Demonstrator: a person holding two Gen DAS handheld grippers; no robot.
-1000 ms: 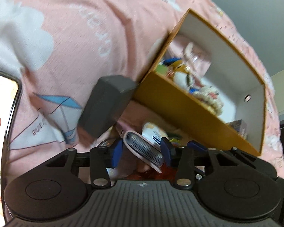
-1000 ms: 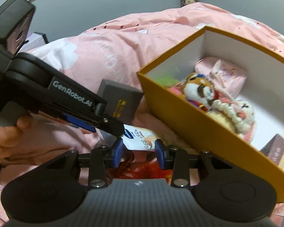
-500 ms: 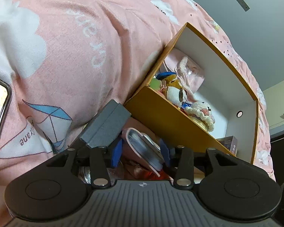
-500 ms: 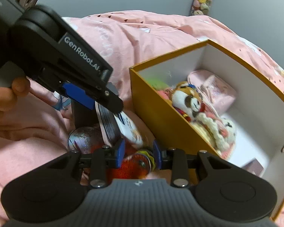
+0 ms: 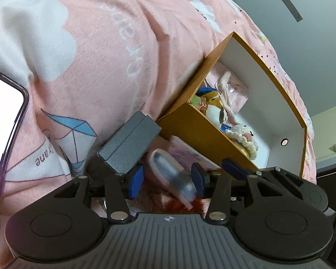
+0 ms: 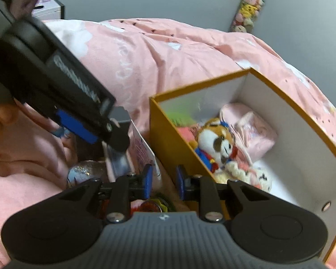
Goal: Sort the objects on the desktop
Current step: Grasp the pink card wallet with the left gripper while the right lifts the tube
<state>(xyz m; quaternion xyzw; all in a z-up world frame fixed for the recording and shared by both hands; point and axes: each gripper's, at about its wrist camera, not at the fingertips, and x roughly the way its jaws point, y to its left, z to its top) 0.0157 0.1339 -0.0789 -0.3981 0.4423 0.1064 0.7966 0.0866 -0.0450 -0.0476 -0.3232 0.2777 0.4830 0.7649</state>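
A soft pink quilt [image 5: 114, 51], fleecy and printed with white clouds, carries everything. Against its right side lies a stiff cardboard box [image 6: 174, 139], mustard outside and white inside, holding plush toys [image 6: 215, 141] and a pink pouch [image 6: 255, 132]. Beside the box's near wall a ribbed grey case [image 5: 128, 144] rests tilted. The left gripper [image 5: 166, 179] has its blue-padded jaws opening, with a flat pink sachet [image 5: 168, 170], blurred, lying slantwise between them; whether the pads touch it cannot be told. The right gripper [image 6: 162, 180] is closing over the quilt by the box's near corner, a white packet edge just beside its left pad, nothing clearly pinched. A clear glass ball [image 6: 85, 170] sits at its left.
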